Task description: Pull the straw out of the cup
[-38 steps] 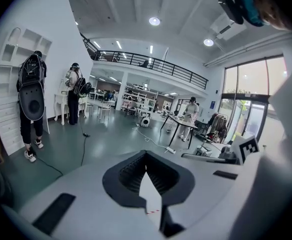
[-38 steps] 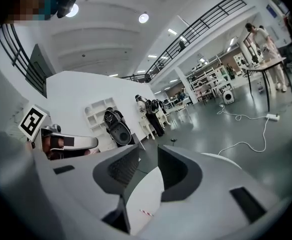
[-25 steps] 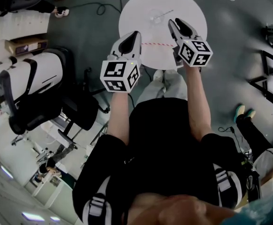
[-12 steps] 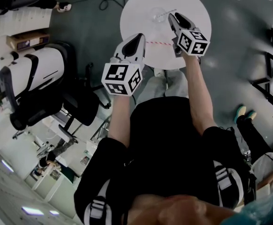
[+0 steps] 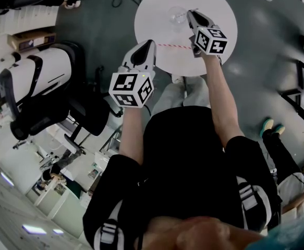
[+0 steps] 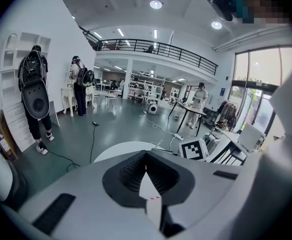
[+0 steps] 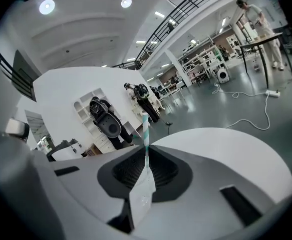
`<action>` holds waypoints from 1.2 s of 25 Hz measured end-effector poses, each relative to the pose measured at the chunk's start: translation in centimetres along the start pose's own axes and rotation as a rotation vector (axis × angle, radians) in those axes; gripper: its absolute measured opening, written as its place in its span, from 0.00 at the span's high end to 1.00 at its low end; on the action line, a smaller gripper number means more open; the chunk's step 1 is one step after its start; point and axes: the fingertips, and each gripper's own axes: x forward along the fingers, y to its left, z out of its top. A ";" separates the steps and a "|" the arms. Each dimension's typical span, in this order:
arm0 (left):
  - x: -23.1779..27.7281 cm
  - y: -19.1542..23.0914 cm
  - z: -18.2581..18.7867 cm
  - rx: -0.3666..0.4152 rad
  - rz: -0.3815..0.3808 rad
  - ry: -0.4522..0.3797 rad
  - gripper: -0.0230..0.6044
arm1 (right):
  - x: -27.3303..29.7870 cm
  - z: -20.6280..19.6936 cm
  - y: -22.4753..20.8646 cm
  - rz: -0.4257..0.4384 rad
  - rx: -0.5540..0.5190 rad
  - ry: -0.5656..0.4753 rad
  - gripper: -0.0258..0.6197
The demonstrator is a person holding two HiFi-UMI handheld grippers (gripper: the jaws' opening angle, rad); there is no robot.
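Note:
A clear cup (image 5: 176, 16) stands on the round white table (image 5: 219, 40). My right gripper (image 5: 189, 13) reaches to the cup's right side. In the right gripper view its jaws (image 7: 146, 151) have just been closing and now pinch a teal-and-white striped straw (image 7: 145, 129) that stands upright between them. The cup itself is hidden below the jaws there. My left gripper (image 5: 150, 42) hovers over the table's near left edge, shut (image 6: 146, 155) with nothing held. A red-and-white straw (image 5: 172, 46) lies flat on the table between the two grippers.
A black and white office chair (image 5: 42, 92) stands left of the table. Cables (image 5: 105, 4) run over the grey floor beyond it. People with backpacks (image 6: 33, 91) stand by white shelves far off. The right gripper's marker cube (image 6: 193, 149) shows in the left gripper view.
The right gripper moved up the picture to the cup and its jaws went from wide open to closed on the upright straw. The left gripper shifted slightly toward me.

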 end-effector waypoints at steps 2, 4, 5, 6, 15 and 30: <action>-0.1 0.3 0.0 -0.009 0.004 -0.004 0.95 | -0.1 0.7 0.4 0.014 -0.007 -0.018 0.90; -0.2 0.1 0.0 -0.012 0.003 -0.011 0.95 | -0.7 1.4 0.9 0.025 -0.017 -0.038 0.90; -0.3 -0.1 0.1 -0.011 0.002 -0.015 0.95 | -1.2 1.8 1.2 0.032 -0.022 -0.047 0.90; -0.4 -0.2 0.2 -0.011 0.000 -0.019 0.95 | -1.7 2.2 1.6 0.040 -0.029 -0.057 0.90; -1.6 -1.0 2.1 0.016 -0.030 -0.097 0.95 | -7.2 6.6 6.6 0.069 -0.215 -0.155 0.90; -4.4 -2.9 4.8 0.021 -0.064 -0.259 0.95 | -15.8 12.6 15.1 0.040 -0.576 -0.169 0.90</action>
